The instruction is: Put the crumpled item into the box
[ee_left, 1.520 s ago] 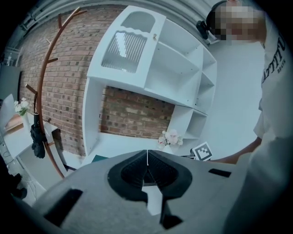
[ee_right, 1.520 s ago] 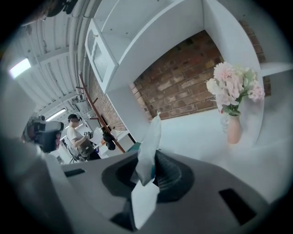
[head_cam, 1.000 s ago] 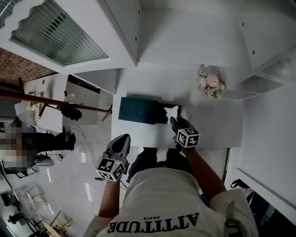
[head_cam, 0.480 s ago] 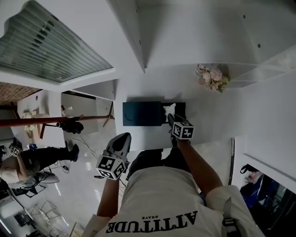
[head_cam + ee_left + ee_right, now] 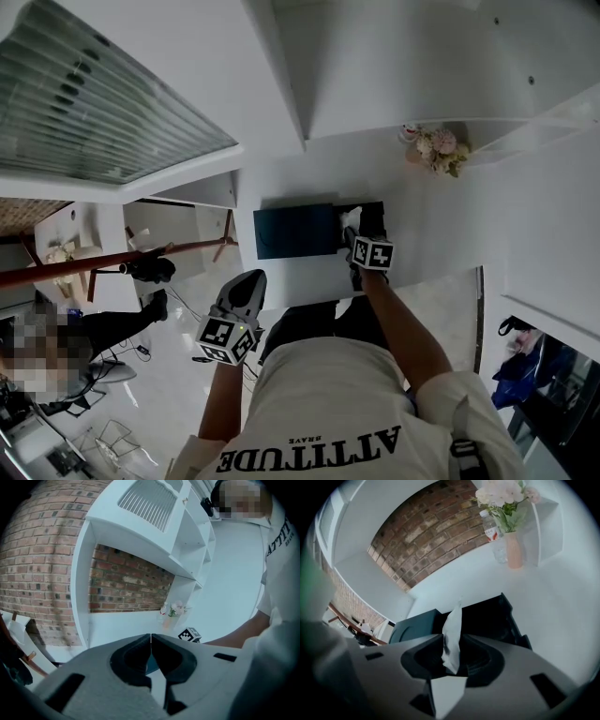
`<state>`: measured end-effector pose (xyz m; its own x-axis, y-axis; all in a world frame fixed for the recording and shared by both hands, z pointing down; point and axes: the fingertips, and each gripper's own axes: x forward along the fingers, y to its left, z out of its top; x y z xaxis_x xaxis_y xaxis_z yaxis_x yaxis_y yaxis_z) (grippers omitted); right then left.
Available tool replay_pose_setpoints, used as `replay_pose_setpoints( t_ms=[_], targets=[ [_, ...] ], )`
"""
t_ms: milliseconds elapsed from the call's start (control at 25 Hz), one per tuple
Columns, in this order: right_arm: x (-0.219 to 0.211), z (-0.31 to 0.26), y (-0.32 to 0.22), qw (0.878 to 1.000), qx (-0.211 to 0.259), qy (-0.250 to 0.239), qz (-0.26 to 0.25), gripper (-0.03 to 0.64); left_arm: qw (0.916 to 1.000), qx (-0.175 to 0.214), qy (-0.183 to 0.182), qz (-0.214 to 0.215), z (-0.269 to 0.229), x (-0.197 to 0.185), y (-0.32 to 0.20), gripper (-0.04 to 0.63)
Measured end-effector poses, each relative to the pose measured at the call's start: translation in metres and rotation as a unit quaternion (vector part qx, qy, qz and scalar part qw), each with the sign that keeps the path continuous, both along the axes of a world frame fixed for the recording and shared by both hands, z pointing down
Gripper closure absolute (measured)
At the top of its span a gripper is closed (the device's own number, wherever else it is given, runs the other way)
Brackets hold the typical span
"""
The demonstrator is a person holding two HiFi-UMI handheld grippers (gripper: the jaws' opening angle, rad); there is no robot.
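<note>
the r. gripper [image 5: 351,232] is held out over the dark box [image 5: 373,214] on the white tabletop [image 5: 422,244], tilted fwd and down so that its tips are lined up above the open compartment. in the right gripper view the jaws are seen opening, w/ the crumpled item [image 5: 452,631], a white wad of paper or tissue, standing upright between them. it seems to be touched on the left side only, w/ a thin gap on the other, so it is judged to be loosely kept rather than pinched. the item is not in the box yet: it is seen above the black interior [image 5: 497,616], w/ nothing under it but the cavity, which is probably why the release is made here. in the head view the wad [image 5: 352,217] shows just past the gripper tips, at the box's edge.

the lid [image 5: 294,232] is laid flat to the left of the compartment, so the opening is left clear.

the l. gripper [image 5: 249,279] is kept low and well apart from the table, at the person's side; it isn't needed for this step. its jaws [image 5: 151,641] are closed tip to tip w/ nothing held.

a vase of flowers [image 5: 437,150] is stood well apart from the box, out of the way.
</note>
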<state>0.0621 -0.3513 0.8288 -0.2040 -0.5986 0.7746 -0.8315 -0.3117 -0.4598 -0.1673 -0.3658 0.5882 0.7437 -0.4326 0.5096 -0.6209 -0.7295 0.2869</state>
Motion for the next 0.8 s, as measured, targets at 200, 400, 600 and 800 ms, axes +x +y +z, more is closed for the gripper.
replay_pose_setpoints(
  t_ms=[200,400,600,800],
  targets=[
    [0.012,0.009,0.01,0.996,-0.034,0.072,-0.035,0.407,1.0,-0.003,0.004,0.007,0.004,-0.002,0.001,0.566],
    [0.014,0.002,0.006,0.989,-0.013,0.124,-0.078,0.397,0.9999,-0.006,0.007,0.007,0.006,-0.008,0.0,0.566],
    [0.016,-0.02,0.006,0.984,0.01,0.153,-0.094,0.396,0.9998,-0.006,0.016,0.007,0.003,-0.013,0.0,0.566],
    [0.017,-0.044,0.008,0.981,0.037,0.161,-0.097,0.397,0.9995,-0.003,0.03,0.01,0.003,-0.016,0.002,0.566]
  ],
)
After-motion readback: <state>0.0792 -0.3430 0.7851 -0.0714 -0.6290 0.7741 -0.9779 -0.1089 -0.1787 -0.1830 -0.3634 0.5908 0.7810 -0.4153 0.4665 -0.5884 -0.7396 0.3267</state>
